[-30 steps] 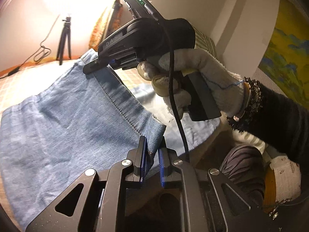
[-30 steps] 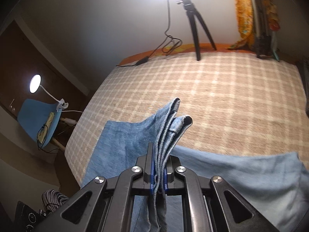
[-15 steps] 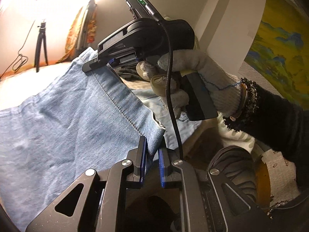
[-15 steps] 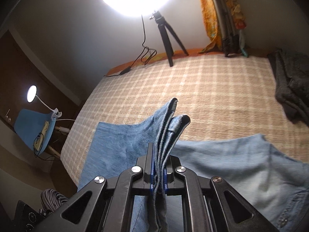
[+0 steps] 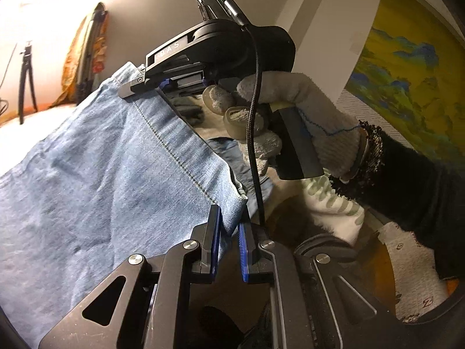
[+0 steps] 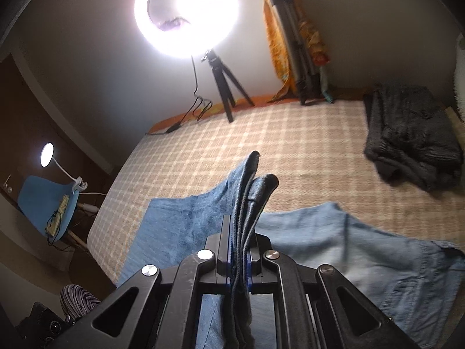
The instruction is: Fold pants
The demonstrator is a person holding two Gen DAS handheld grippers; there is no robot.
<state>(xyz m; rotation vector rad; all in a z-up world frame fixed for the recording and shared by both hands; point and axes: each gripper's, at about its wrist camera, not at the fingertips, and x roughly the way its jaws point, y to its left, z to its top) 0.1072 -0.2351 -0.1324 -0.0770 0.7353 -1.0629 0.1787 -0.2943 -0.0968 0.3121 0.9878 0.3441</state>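
Note:
Light blue denim pants (image 5: 96,180) are lifted at the leg hem. My left gripper (image 5: 229,218) holds one hem corner between its blue pads, with a small gap showing. My right gripper (image 5: 136,84), seen in the left wrist view in a gloved hand, is shut on the other hem corner. In the right wrist view the right gripper (image 6: 239,232) clamps several bunched denim layers (image 6: 250,192). The rest of the pants (image 6: 363,250) lies on the checked bed cover (image 6: 290,145), with the waistband end at the right.
A dark folded garment (image 6: 412,136) lies at the bed's far right. A ring light (image 6: 186,14) on a tripod stands at the far edge, with an orange-wrapped tripod (image 6: 296,55) against the wall. A blue chair (image 6: 46,203) with a clip lamp stands left of the bed.
Both grippers have carried the hem to the right along the bed. The right wrist view has swung right, so the dark garment and the pants' waistband end have come into view.

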